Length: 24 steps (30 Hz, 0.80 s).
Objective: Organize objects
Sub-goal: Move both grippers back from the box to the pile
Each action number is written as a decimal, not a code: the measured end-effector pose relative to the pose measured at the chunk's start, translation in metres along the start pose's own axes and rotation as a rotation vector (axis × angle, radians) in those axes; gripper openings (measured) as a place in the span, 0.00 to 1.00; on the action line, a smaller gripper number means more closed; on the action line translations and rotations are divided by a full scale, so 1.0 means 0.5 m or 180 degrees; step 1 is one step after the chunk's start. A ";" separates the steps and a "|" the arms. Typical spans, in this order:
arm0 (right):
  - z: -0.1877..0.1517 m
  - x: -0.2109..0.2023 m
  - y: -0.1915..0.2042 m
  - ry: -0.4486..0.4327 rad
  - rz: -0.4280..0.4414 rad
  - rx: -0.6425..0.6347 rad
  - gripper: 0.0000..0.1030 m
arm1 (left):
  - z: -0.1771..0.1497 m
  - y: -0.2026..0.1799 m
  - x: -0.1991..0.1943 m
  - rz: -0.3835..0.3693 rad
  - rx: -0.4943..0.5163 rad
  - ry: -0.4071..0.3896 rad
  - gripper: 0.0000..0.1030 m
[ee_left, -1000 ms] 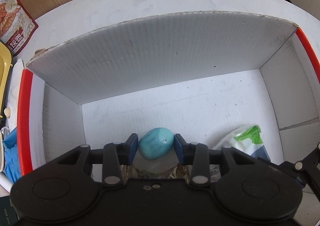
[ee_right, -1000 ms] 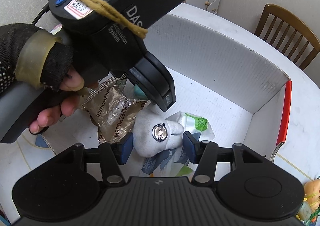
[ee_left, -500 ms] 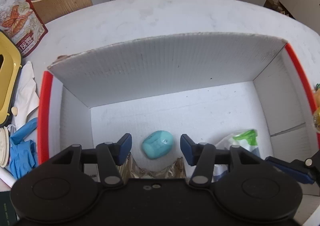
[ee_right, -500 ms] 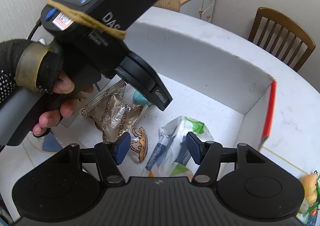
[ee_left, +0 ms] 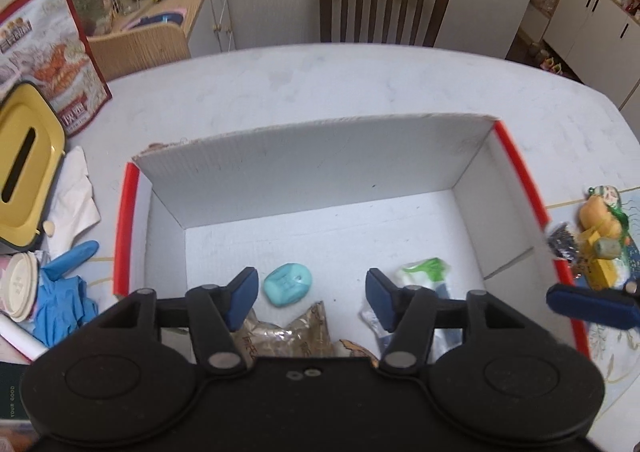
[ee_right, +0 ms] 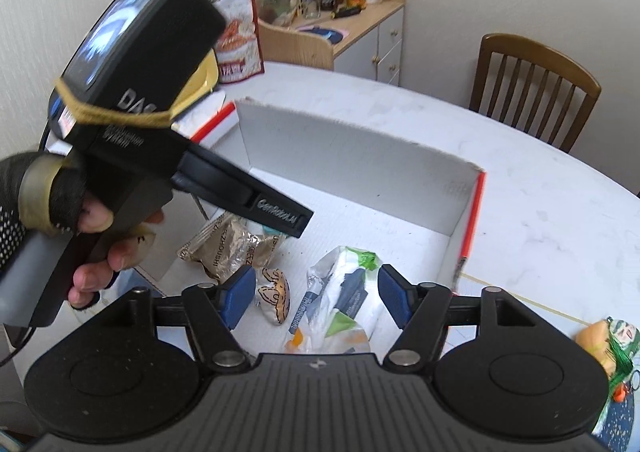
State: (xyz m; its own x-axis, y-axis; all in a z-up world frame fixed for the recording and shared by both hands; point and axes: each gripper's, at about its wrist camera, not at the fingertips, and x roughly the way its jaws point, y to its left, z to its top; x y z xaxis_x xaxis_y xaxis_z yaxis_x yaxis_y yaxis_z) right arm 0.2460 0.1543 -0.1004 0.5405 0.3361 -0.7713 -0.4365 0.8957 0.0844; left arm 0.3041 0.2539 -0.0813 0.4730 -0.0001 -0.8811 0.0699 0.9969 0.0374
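Four items (ee_left: pixel 288 284) inside white box (ee_left: pixel 320 172)

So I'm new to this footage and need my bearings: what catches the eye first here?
A big white box with red edges fills the middle of the table. On its floor lie a turquoise soap-like lump, a brown foil packet and a white-and-green plastic bag. Both the left gripper and right gripper hang open above them.
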 end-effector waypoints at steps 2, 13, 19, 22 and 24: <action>0.005 -0.008 -0.017 -0.0054 0.0017 0.0040 0.66 | -0.006 -0.008 -0.021 0.0002 0.0029 -0.0070 0.58; -0.030 -0.107 -0.065 -0.0381 0.0100 0.0218 0.70 | -0.027 -0.051 -0.111 -0.0070 0.0028 -0.0355 0.66; -0.056 -0.150 -0.093 -0.0529 0.0110 0.0296 0.75 | -0.042 -0.090 -0.145 -0.0081 0.0061 -0.0482 0.73; -0.071 -0.166 -0.110 -0.0580 0.0099 0.0360 0.76 | -0.049 -0.114 -0.157 -0.0086 0.0088 -0.0529 0.75; -0.082 -0.179 -0.122 -0.0622 0.0099 0.0408 0.77 | -0.054 -0.128 -0.164 -0.0078 0.0087 -0.0557 0.75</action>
State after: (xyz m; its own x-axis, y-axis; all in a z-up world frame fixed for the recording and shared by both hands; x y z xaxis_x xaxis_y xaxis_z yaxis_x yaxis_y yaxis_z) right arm 0.1947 0.0577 -0.0622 0.6627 0.4029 -0.6312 -0.3671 0.9095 0.1952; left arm 0.2372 0.1924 -0.0239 0.6163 -0.0405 -0.7864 0.1060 0.9939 0.0319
